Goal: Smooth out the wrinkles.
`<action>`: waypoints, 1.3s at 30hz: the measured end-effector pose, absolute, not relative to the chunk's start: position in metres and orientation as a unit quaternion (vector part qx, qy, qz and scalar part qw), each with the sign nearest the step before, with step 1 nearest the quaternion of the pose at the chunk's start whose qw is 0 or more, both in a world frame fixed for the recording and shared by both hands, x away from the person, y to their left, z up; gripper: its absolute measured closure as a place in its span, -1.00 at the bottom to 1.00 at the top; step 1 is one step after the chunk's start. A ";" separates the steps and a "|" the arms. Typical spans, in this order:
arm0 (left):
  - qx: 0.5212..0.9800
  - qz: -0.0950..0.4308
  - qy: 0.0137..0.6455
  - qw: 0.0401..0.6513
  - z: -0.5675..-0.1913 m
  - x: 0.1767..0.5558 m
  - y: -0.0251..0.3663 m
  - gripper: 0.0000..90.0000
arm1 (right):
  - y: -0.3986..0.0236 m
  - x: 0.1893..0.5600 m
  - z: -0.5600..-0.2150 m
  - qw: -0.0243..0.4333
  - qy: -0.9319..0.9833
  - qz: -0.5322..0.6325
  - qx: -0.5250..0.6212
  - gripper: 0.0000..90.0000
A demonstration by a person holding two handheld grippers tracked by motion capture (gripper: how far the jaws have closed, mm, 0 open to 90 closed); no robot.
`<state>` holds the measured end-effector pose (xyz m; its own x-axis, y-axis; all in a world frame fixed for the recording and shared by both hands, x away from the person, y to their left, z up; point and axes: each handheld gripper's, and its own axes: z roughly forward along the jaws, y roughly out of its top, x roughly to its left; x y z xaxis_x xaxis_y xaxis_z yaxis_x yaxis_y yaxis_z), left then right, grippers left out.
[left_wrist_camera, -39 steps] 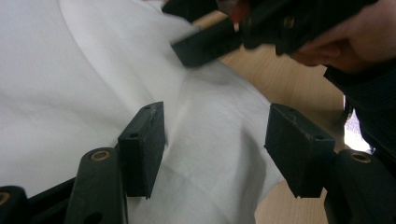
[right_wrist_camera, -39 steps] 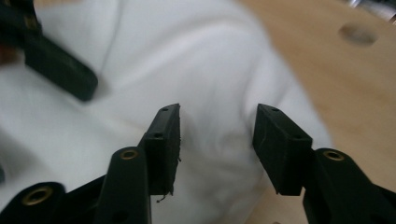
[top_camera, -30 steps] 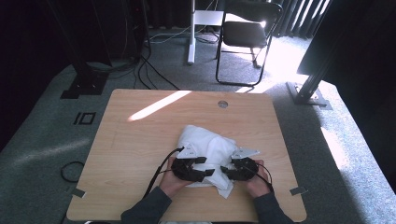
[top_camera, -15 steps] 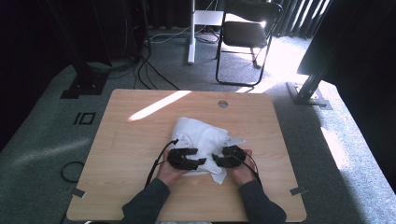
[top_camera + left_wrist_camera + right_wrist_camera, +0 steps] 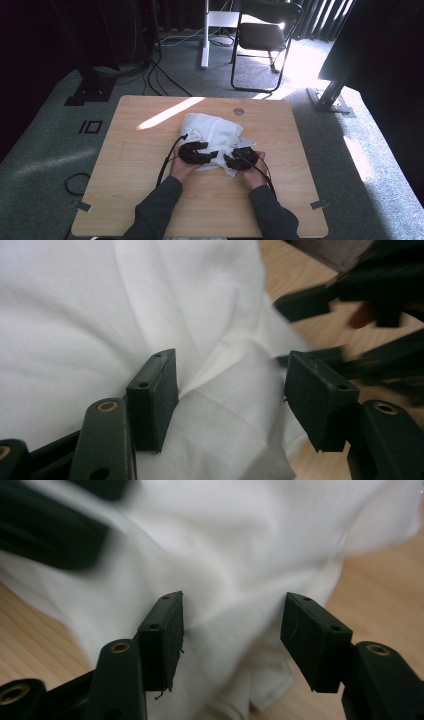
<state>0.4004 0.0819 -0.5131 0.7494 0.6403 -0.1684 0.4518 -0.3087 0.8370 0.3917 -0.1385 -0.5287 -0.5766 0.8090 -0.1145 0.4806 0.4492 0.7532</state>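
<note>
A light wooden rectangular table (image 5: pixel 125 190) is standing on grey carpet, with a crumpled white cloth garment (image 5: pixel 212 132) lying at its centre. Over the last second the person's two hands have been sliding away from the near edge, up onto the garment's near side. That suggests the work is about to begin: gathering or folding the fabric.

On the left, the left gripper (image 5: pixel 211 155) is resting on the cloth's near left part, its black jaws standing wide with a soft fold lying between them, not pinched. To the right, the right gripper (image 5: pixel 229 161) is sitting just beside it, jaws likewise spread over fabric, gripping nothing. No containers are visible on the table.
</note>
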 end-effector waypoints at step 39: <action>0.733 0.203 0.428 0.488 -0.505 0.325 0.203 -0.19 | -0.258 0.331 -0.537 0.233 0.720 0.410 0.509 -0.17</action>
<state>0.3252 0.2032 -0.5054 0.5508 0.8258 -0.1212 0.4297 -0.1561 0.8894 0.3311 -0.2580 -0.5369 -0.3732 0.9242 0.0811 0.5415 0.1461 0.8279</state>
